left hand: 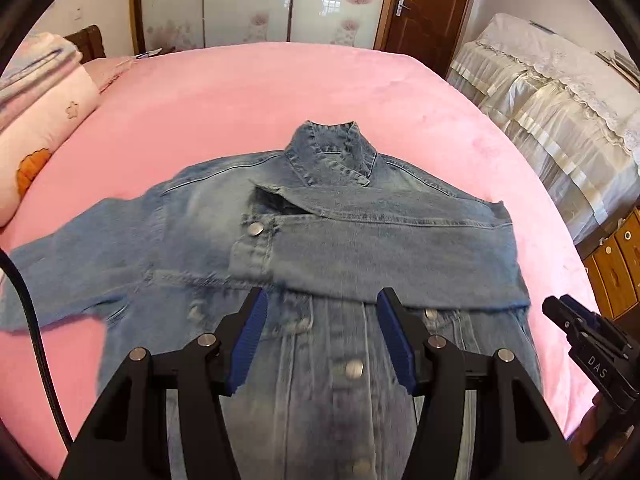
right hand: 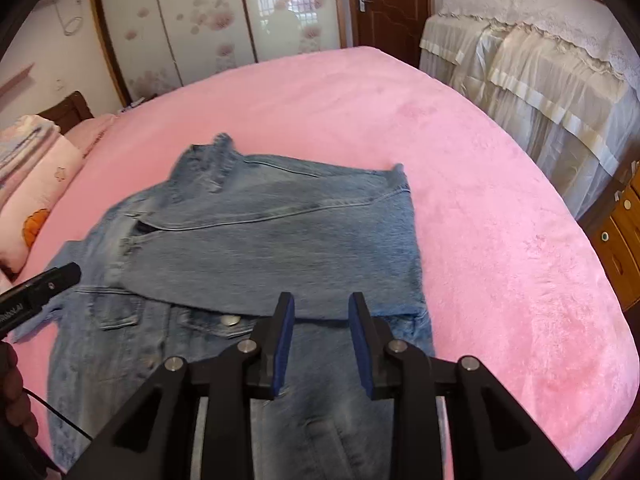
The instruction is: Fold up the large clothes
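Observation:
A blue denim jacket (left hand: pixel 192 220) lies front-up on the pink bed (left hand: pixel 280 92), collar (left hand: pixel 332 148) pointing away from me. Its right-hand sleeve (left hand: pixel 400 248) is folded across the chest, cuff near the middle. The other sleeve (left hand: pixel 72 264) lies spread out to the left. My left gripper (left hand: pixel 322 300) hovers over the button placket, open, with nothing between its blue pads. In the right wrist view my right gripper (right hand: pixel 321 304) hangs over the folded sleeve's (right hand: pixel 280 240) lower edge, also open and holding nothing. Each gripper shows at the edge of the other's view.
Folded quilts and a pillow (left hand: pixel 44 112) are stacked at the bed's left end. Cloth-covered furniture (left hand: pixel 560 120) and a wooden drawer unit (left hand: pixel 616 264) stand to the right of the bed. Sliding wardrobe doors (left hand: pixel 248 4) and a brown door (left hand: pixel 428 4) are behind.

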`<state>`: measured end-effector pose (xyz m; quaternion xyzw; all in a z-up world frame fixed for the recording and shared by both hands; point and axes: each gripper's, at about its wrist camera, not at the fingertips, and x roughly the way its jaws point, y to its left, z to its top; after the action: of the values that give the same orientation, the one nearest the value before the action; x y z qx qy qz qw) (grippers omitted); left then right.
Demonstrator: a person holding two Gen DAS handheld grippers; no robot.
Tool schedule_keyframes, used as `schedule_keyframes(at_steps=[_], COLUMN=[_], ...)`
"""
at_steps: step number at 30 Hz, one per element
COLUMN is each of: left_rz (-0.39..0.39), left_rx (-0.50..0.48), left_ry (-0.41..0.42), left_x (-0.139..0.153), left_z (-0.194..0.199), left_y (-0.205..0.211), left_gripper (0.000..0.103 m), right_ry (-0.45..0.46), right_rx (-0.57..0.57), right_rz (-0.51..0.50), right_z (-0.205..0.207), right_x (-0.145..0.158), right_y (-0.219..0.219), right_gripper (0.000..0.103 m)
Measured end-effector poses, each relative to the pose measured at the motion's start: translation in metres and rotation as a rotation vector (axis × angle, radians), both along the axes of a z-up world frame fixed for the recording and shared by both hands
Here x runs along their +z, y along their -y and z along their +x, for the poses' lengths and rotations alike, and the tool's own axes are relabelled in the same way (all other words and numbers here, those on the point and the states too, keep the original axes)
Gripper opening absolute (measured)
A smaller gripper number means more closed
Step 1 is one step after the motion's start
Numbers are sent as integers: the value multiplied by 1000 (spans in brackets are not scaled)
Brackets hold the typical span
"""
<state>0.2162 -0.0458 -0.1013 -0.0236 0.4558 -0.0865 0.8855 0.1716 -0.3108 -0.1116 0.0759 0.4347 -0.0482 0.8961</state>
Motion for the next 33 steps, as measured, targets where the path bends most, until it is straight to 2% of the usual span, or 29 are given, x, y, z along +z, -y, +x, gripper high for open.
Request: schedule_keyframes(at_steps=[1,6,10,14,16,21,24,27,33], left_rz=[-3,-15,19,72,77,59,7,-78,-272], left_rx=[7,43,89,174,229,354,407,449,550], left_ry=[2,9,16,27,22,-22,-50,-88,-158], left_x=[6,27,35,42,41,27,13,-10,-72], left_z=[-10,-54,-84,-105,-108,-106,-97,-83,-48], left_y=[-7,-47,-93,-159,-195,-286,-337,-382,-450], left_gripper=[56,58,59,61,64,64,64,64,64], right_ry=[11,59,77,87,86,90,103,110,94], right_rx=[8,88,168,255,292,367,397,425,440], right_rz=[0,-19,-11,-30,-52,-79,-95,-112,-149], right_z=[-5,-34,-51,-59,-58,-51,-42,-30,11], right_x=[6,36,51,63,68,75,78,77,51], right_y=[-6,-50,-91,-143,-170,-233,-269,-297,-344], right_gripper=[40,40,40,40,40,40,40,40,40])
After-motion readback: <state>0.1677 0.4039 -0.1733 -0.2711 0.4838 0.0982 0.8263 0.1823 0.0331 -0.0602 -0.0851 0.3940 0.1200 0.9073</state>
